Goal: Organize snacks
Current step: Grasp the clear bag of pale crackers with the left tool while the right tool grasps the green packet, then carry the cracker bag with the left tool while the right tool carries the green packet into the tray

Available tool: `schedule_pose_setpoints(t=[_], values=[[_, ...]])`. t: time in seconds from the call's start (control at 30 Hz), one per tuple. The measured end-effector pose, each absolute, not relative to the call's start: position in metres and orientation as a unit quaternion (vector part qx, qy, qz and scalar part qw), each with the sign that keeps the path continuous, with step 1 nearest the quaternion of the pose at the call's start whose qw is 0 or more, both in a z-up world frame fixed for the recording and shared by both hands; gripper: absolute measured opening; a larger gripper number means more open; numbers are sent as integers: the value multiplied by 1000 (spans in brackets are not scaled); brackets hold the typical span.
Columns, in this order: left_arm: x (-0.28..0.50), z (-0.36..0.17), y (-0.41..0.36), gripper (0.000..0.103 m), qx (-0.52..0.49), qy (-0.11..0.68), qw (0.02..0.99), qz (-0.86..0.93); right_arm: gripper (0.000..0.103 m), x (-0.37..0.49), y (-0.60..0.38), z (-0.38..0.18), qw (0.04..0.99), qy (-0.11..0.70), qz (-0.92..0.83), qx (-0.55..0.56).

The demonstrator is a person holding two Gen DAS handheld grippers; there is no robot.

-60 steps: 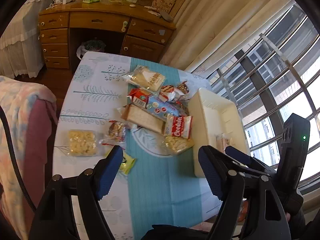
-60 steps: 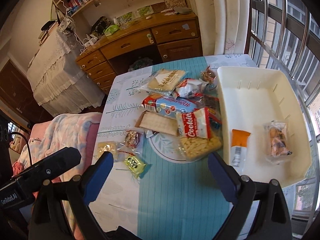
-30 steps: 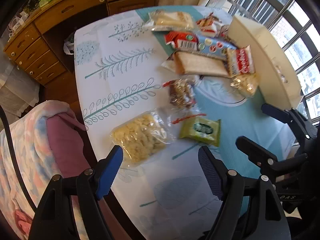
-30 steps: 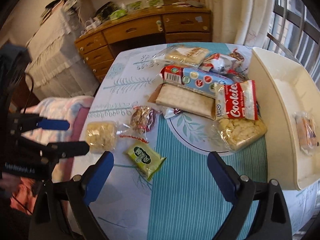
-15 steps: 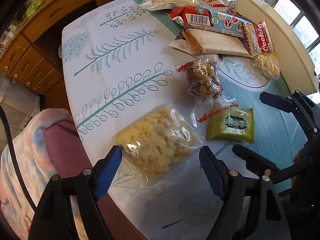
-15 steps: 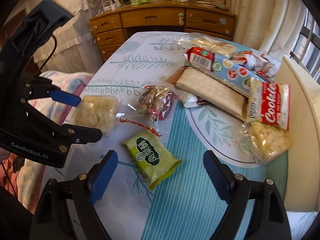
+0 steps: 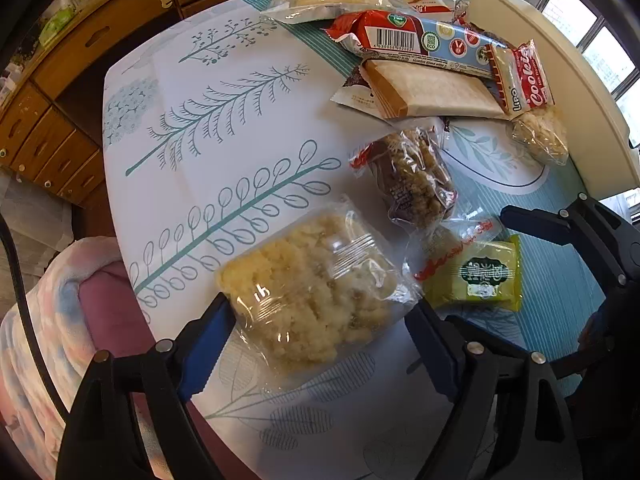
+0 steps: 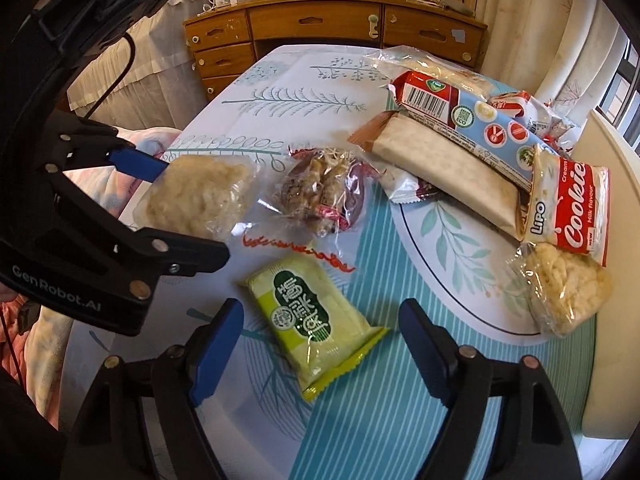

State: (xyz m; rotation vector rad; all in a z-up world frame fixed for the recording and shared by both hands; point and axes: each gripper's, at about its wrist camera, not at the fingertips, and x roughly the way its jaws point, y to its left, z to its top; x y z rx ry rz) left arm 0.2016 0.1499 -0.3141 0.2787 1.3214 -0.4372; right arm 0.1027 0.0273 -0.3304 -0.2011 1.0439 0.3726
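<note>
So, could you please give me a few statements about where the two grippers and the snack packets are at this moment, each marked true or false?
1. The left gripper straddles the clear bag of pale puffed snacks. True.
2. The right gripper is clamped on the red Cookies packet. False: its open jaws flank the green packet.
3. The green packet stands upright. False: it lies flat on the tablecloth.
4. The blue and red biscuit pack rests over the tan wrapped pack. True.

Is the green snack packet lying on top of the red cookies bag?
No, the green snack packet lies flat on the tablecloth, well apart from the red cookies bag.
</note>
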Motion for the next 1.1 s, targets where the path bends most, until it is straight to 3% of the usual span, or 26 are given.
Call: schedule_pose_setpoints(t=[0.2,0.33,0.37,0.63,1.1], values=[[213,-323,146,85,128,607,759,-197,61,106,31,-329,848,492,165,-105],[215,-323,146,79,131,607,760,-194,53,107,31,-327,846,499,161,-99],[216,-323,145,79,132,607,759,-194,44,108,33,-327,844,501,161,-101],[212,-312,140,66,132,615,757,-174,41,111,41,-325,823,536,155,-104],[182,-290,151,64,94,651,743,-126,41,104,30,-310,788,588,164,-87]])
